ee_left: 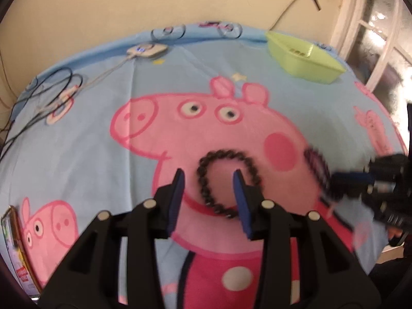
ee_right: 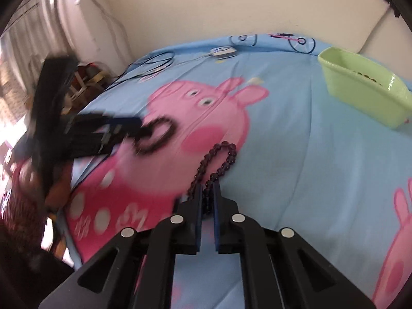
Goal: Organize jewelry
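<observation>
Meanwhile, the left gripper (ee_left: 208, 177) is hovering with its jaws apart over a black beaded bracelet (ee_left: 226, 180) lying flat on the blue cartoon-pig bedspread (ee_left: 90, 134), one bead strand sitting directly between the fingers. The right gripper (ee_right: 206, 193) is clamping a dark purple beaded bracelet (ee_right: 219, 164) (its loop trailing forward), with the pale green plastic basket (ee_right: 360, 95) lying well ahead to its right.

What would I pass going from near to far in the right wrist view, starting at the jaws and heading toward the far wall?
right gripper shut on the purple bead bracelet → pink pig print on the blue sheet → green plastic basket → white device with a cable
</observation>
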